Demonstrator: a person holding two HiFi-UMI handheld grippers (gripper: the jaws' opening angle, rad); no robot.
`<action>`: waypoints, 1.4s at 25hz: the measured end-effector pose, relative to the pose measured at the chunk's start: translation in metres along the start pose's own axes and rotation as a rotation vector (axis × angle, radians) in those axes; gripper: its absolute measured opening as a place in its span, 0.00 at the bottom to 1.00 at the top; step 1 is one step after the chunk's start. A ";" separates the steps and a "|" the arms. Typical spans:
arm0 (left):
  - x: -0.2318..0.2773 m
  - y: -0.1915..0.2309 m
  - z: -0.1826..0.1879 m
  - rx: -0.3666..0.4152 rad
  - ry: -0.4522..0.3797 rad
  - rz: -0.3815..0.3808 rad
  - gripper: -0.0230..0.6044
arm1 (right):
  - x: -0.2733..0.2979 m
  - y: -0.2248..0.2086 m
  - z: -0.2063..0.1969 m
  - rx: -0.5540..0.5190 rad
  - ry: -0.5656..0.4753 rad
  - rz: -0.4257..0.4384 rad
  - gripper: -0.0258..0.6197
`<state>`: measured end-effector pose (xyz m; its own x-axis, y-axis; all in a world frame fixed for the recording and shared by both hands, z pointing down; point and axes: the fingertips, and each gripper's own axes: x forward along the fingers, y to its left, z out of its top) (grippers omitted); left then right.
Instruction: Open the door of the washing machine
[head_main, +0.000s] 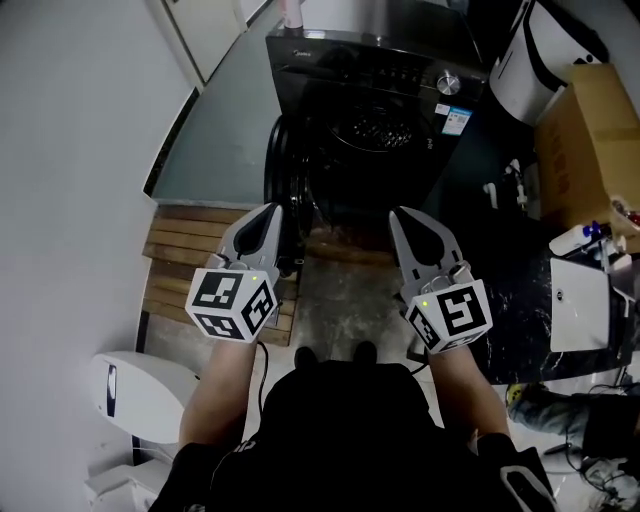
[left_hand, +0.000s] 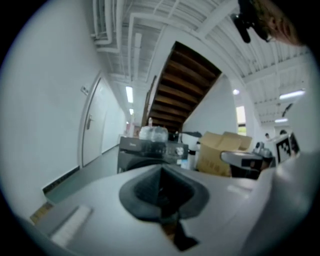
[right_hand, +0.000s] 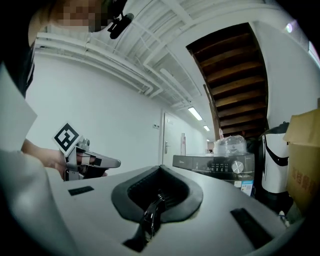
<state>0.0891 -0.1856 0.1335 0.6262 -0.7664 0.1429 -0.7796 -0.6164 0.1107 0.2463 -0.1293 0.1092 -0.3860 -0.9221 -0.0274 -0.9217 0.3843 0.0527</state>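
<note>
1. Head view: the washer (head_main: 400, 90) stands ahead on the floor. Its door (head_main: 282, 180) looks swung out to the left, seen nearly edge-on, and the dark drum (head_main: 375, 130) shows behind it. I judge the opening itself done, so the step in hand is leaving the door safely open.
2. The left tongs (head_main: 272, 212) are pressed together on nothing; the left gripper view shows the pads meeting at a seam (left_hand: 161, 172). The right tongs (head_main: 397, 215) are likewise pressed together and empty, as the right gripper view shows (right_hand: 160, 172). Both point roughly level towards the washer, apart from it.
3. The left tongs are the closer pair to the door's free edge. Any move of that hand should go up or back towards the body, not sideways to the right, or it may nudge the door back towards shut.
4. Check that the door rests on its own. If it drifts, push the outer rim further left with the closed left tips rather than gripping it again.
5. The wooden slats (head_main: 180, 250) lie on the floor below and left of the door, so there is little room to step on that side.
6. Keep the right tongs out of the drum mouth, as there is nothing there to hold.
</note>
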 end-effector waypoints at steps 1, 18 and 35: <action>-0.006 0.002 0.002 -0.004 -0.014 0.017 0.05 | -0.001 0.004 0.006 -0.011 -0.018 0.000 0.03; -0.058 0.041 -0.013 0.005 -0.026 0.152 0.05 | 0.003 0.041 -0.007 0.004 0.004 0.082 0.03; -0.054 0.051 -0.013 0.034 -0.003 0.091 0.05 | 0.020 0.050 -0.001 0.021 0.010 0.066 0.03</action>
<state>0.0156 -0.1733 0.1441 0.5527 -0.8201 0.1481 -0.8328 -0.5498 0.0636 0.1928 -0.1288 0.1126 -0.4458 -0.8950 -0.0141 -0.8948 0.4452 0.0331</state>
